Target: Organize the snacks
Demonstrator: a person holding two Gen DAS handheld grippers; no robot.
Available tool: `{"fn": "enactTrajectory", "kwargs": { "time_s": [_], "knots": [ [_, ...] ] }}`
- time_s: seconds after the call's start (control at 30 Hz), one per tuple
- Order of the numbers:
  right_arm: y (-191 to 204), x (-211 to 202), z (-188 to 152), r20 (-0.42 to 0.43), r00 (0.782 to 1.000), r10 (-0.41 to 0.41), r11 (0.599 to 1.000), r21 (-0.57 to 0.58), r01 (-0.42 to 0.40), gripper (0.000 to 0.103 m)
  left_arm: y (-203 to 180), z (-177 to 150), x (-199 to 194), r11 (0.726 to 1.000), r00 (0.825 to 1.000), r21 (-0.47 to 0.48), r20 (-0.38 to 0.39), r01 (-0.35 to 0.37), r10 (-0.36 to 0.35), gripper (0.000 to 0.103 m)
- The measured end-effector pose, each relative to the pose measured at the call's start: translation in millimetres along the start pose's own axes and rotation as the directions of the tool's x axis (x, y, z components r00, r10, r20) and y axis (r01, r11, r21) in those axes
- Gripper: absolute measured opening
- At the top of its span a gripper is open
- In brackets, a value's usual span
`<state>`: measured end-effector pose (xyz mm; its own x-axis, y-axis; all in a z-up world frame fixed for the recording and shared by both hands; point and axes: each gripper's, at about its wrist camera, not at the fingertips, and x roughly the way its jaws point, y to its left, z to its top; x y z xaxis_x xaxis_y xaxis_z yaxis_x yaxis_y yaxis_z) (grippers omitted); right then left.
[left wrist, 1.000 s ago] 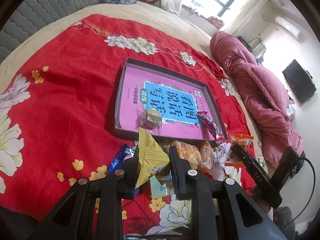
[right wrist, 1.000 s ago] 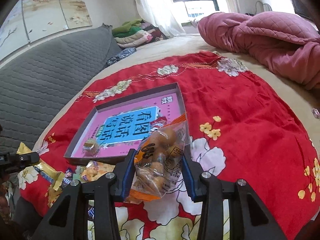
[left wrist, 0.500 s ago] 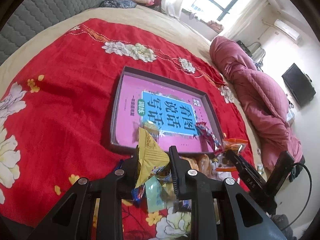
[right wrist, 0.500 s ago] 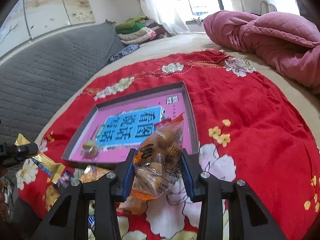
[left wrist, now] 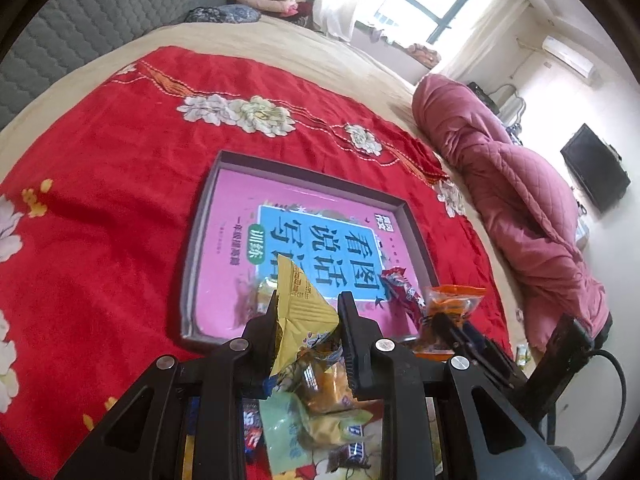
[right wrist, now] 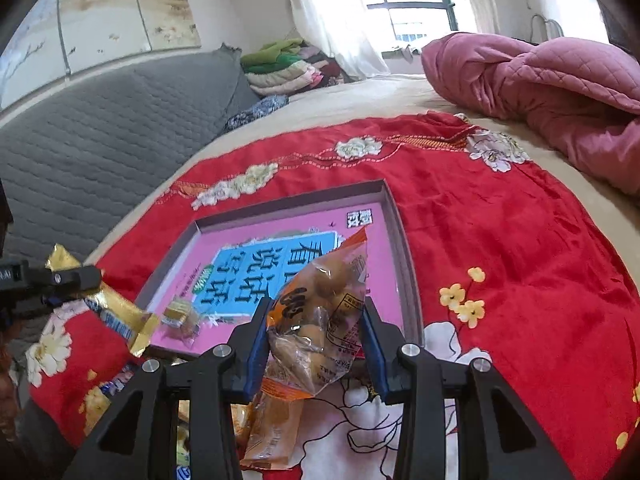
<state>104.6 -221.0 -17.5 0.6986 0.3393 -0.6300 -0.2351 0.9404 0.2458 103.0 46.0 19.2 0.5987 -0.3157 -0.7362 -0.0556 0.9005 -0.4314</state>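
2 hand-held grippers, each carrying a snack to the tray on the bed.

The left hand-held gripper (left wrist: 307, 312) is clenched on a gold snack packet (left wrist: 302, 308), held above the near edge of the pink-lined tray (left wrist: 202, 240). The right hand-held gripper (right wrist: 316, 320) grasps a clear bag of round brown snacks (right wrist: 320, 312) over the tray's near right corner. A small wrapped sweet (right wrist: 180, 318) lies in the tray; more snacks (left wrist: 316, 404) are heaped on the red floral blanket (left wrist: 100, 200) just before it.
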Motion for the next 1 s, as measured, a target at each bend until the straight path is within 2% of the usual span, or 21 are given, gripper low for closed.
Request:
{"fn": "enactTrajectory", "kwargs": {
  "time_s": [0.63,1.0],
  "knots": [
    [-4.7,29.5,5.7,0.022,0.997,-0.069,0.996,-0.063,0.070,0.042,-5.6,8.2,35.4,1.000,1.000,-0.013,-0.031,-0.006,0.006,0.026],
    [-17.0,38.1,8.7,0.024,0.995,-0.098,0.993,-0.056,0.099,0.042,-6.5,7.9,51.0,1.000,0.998,-0.015,-0.058,-0.010,0.009,0.026]
  ]
}}
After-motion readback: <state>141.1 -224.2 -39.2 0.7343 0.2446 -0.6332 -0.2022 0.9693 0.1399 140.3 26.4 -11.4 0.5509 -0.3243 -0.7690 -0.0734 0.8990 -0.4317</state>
